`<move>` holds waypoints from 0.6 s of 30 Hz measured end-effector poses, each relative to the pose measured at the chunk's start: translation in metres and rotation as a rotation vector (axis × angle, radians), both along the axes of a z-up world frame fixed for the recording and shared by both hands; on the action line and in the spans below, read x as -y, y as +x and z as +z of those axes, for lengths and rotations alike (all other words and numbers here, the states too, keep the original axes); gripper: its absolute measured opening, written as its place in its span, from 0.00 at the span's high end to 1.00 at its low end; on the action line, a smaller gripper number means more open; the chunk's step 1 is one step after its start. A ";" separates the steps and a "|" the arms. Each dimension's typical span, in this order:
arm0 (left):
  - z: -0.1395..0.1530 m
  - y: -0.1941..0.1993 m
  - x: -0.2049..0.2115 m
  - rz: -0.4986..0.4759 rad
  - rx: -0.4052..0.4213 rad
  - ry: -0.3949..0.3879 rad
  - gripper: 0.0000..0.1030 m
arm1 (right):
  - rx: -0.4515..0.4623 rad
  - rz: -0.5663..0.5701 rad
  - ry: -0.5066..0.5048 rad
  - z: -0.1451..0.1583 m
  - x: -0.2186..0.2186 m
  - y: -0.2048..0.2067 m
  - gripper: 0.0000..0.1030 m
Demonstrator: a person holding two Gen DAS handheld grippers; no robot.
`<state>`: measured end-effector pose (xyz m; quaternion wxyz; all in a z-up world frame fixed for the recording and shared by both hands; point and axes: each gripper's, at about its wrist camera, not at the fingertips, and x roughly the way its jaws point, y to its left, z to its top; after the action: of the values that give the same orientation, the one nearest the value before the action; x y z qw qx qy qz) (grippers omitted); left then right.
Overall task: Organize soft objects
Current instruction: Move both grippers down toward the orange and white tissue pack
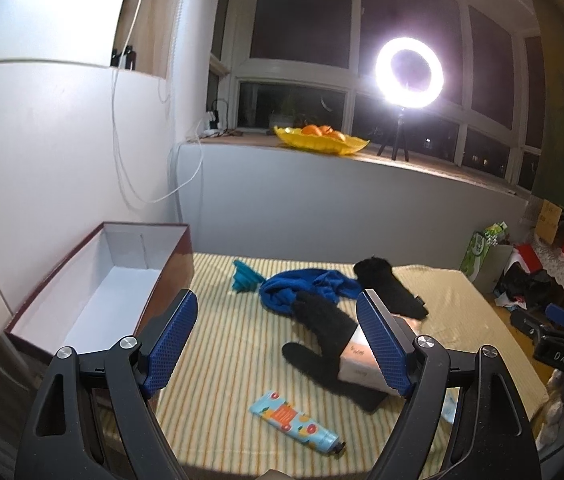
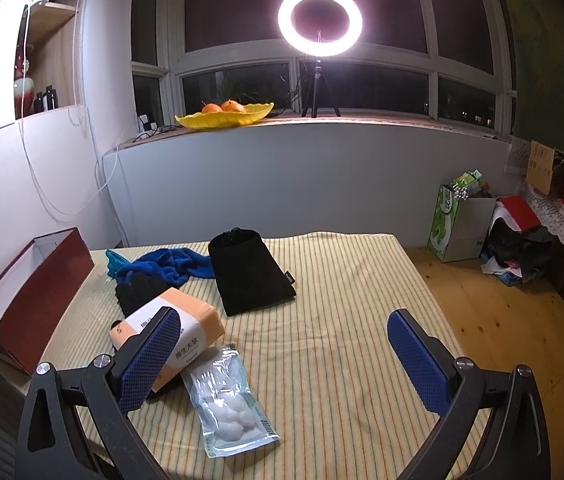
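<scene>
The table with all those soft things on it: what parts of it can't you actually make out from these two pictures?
- Tissue pack: right wrist view, near end behind a gripper finger; left wrist view, mostly behind a finger.
- Black glove: left wrist view, cuff end hidden by the finger; right wrist view, mostly behind the pack.
- Hand cream tube: print too small to read.
- Open box: near corner behind the left gripper.

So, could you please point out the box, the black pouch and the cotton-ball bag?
box (image 1: 82, 308): left wrist view, white inner floor.
black pouch (image 2: 252, 276): right wrist view, middle.
cotton-ball bag (image 2: 230, 404): right wrist view, centre.
</scene>
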<state>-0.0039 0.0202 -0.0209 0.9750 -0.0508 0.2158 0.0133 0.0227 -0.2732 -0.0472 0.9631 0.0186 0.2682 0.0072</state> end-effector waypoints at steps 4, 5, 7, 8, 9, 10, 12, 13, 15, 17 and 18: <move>-0.011 0.000 -0.010 0.011 -0.051 -0.008 0.20 | -0.034 0.010 0.002 -0.006 0.004 0.003 0.01; -0.013 -0.001 -0.011 0.017 -0.061 -0.002 0.20 | -0.041 0.011 0.004 -0.008 0.005 0.003 0.01; -0.019 -0.002 -0.016 0.026 -0.082 0.000 0.20 | -0.055 0.016 0.006 -0.011 0.008 0.004 0.01; -0.021 -0.002 -0.018 0.028 -0.092 -0.001 0.20 | -0.061 0.020 0.006 -0.012 0.009 0.005 0.01; -0.023 -0.003 -0.020 0.032 -0.100 -0.001 0.20 | -0.067 0.026 0.007 -0.013 0.009 0.006 0.01; -0.025 -0.003 -0.022 0.035 -0.106 0.001 0.20 | -0.073 0.032 0.009 -0.014 0.010 0.007 0.01; -0.030 -0.002 -0.026 0.041 -0.124 -0.001 0.20 | -0.088 0.051 0.021 -0.016 0.010 0.010 0.01; -0.033 -0.001 -0.029 0.035 -0.140 -0.017 0.20 | -0.094 0.060 0.026 -0.018 0.011 0.011 0.01; -0.037 0.002 -0.031 0.020 -0.168 -0.050 0.20 | -0.114 0.089 0.044 -0.020 0.011 0.017 0.01; -0.041 0.004 -0.029 0.003 -0.187 -0.059 0.21 | -0.140 0.127 0.073 -0.022 0.012 0.023 0.01; -0.042 0.005 -0.026 -0.003 -0.194 -0.058 0.21 | -0.154 0.148 0.086 -0.023 0.012 0.028 0.01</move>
<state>0.0011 0.0461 -0.0630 0.9478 -0.0770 0.3093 0.0104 0.0504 -0.2856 -0.0705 0.9347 0.0405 0.3417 0.0884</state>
